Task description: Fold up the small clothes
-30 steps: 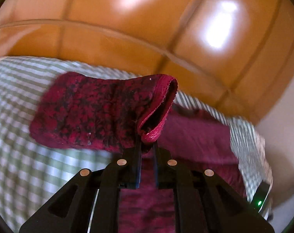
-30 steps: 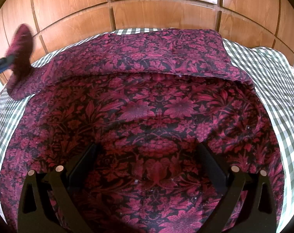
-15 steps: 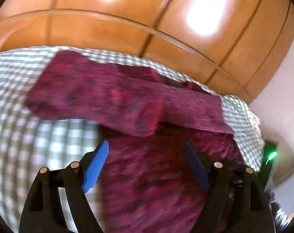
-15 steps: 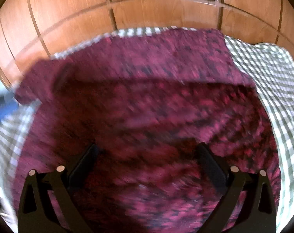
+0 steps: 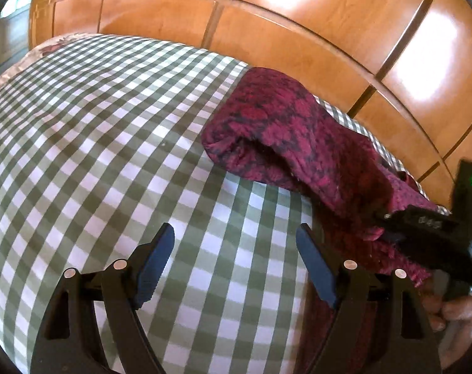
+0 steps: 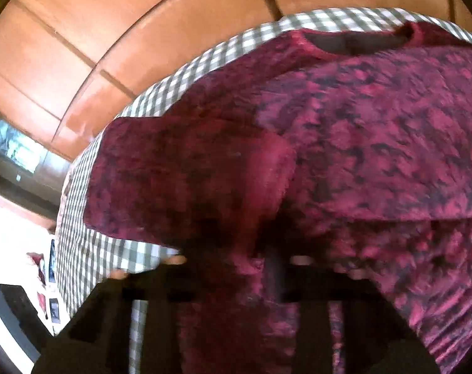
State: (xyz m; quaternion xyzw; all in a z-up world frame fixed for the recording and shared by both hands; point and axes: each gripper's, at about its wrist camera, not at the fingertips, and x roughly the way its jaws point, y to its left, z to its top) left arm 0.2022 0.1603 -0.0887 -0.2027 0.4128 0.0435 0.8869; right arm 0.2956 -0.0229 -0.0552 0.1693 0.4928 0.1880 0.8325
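Observation:
A crimson garment with a dark floral print lies on a green-and-white checked cloth. Its sleeve is laid across the body, cuff end toward the left. My left gripper stands open over bare checked cloth to the left of the garment, with nothing between its blue pads. My right gripper is shut on a bunched fold of the garment near the sleeve, in a blurred picture. In the left wrist view the right gripper pinches that cloth at the far right, with a hand behind it.
A wooden panelled wall runs right behind the cloth's far edge. The checked cloth drops off at its left edge, where a dark flat object lies below. A floral fabric shows at the cloth's far left corner.
The left gripper let go of the sleeve cuff, opened and swung left over the bare checked cloth. The right gripper moved left and closed on a fold of the garment.

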